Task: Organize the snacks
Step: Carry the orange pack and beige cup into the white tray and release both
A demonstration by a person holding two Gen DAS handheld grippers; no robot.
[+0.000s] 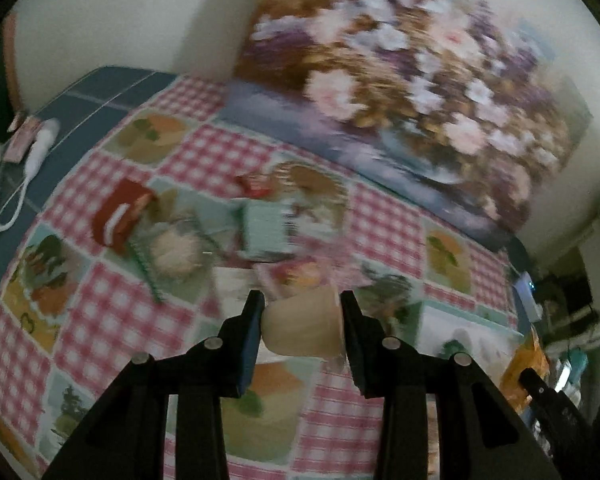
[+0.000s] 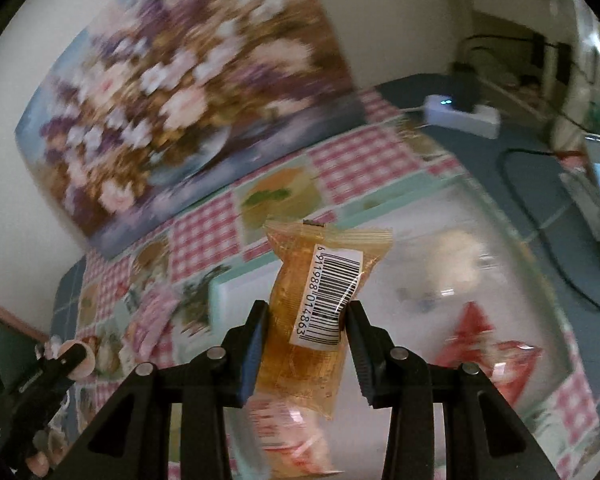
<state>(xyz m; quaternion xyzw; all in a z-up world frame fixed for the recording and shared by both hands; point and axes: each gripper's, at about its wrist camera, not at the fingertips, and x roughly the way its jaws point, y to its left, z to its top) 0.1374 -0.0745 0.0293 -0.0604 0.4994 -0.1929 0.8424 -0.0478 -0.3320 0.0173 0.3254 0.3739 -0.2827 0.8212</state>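
Left gripper (image 1: 302,322): jaws closed on a small cream-coloured cup (image 1: 304,326), pads pressing on its two opposite ends; cup lies sideways, clear of the table.
Right gripper (image 2: 306,330): jaws closed on an amber wrapped snack (image 2: 320,304), gripped across the middle, barcode label facing the camera; packet stands upright between the pads.
Cup handling: light and probably thin-walled; likely to dent under added squeeze.
Packet handling: light, soft, glossy film, so slippery; mid-body grip looks the best hold, crimped ends would fold.
Clear container (image 2: 512,248): below and right of the packet; holds a red packet (image 2: 488,344) and a pale item, too blurred to identify.
Checked tablecloth (image 1: 112,320): several loose snacks lie beyond the cup, including a red pack (image 1: 120,216).
Floral picture (image 1: 400,80): leans against the wall behind.
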